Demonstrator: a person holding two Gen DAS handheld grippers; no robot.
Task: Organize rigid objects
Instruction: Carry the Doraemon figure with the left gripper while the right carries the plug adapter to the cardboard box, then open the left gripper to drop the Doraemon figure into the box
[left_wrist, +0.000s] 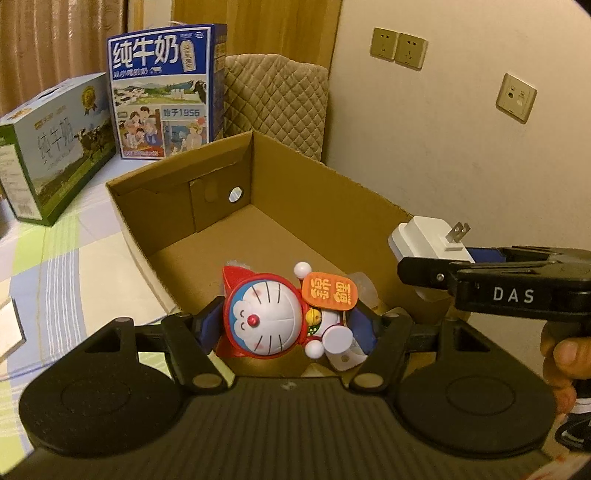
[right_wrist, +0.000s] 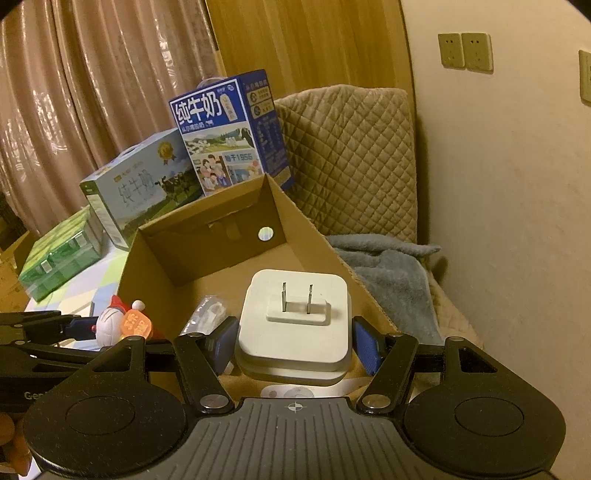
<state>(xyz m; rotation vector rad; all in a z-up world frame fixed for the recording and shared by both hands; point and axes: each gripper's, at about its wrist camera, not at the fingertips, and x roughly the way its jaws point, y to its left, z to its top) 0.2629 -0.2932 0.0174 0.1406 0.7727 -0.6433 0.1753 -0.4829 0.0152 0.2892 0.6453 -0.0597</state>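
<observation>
A person's left gripper (left_wrist: 286, 325) grips a toy cat figurine (left_wrist: 273, 314) in red and white, its blue-padded jaws clenched on the figurine's two sides, above the near end of an open cardboard box (left_wrist: 207, 173); the figurine lies on its side between the pads, an orange tag (left_wrist: 330, 291) at its chest. The right gripper (right_wrist: 295, 345) has its jaws pressed against both sides of a white plug adapter (right_wrist: 295, 332), the two metal prongs (right_wrist: 296, 297) facing up and away from the camera, over the box's near right part; in the left wrist view the same adapter (left_wrist: 430, 240) sits at the box's right wall, and fingers (left_wrist: 561, 354) of the person's hand curl round the right gripper's handle. Small clear-wrapped items (right_wrist: 208, 314) lie on the box floor at its near end; a round hole (left_wrist: 235, 194) pierces the far wall. The box rests on a surface with a pale checked cover (left_wrist: 55, 266); beyond the box's far left corner stand a blue milk carton box (left_wrist: 166, 92) and a green-and-white milk box (left_wrist: 55, 147); a quilted beige cushion (right_wrist: 351, 158) leans by the wall, a grey towel (right_wrist: 388, 273) below it; wall sockets (left_wrist: 399, 48) sit on the cream wall.
</observation>
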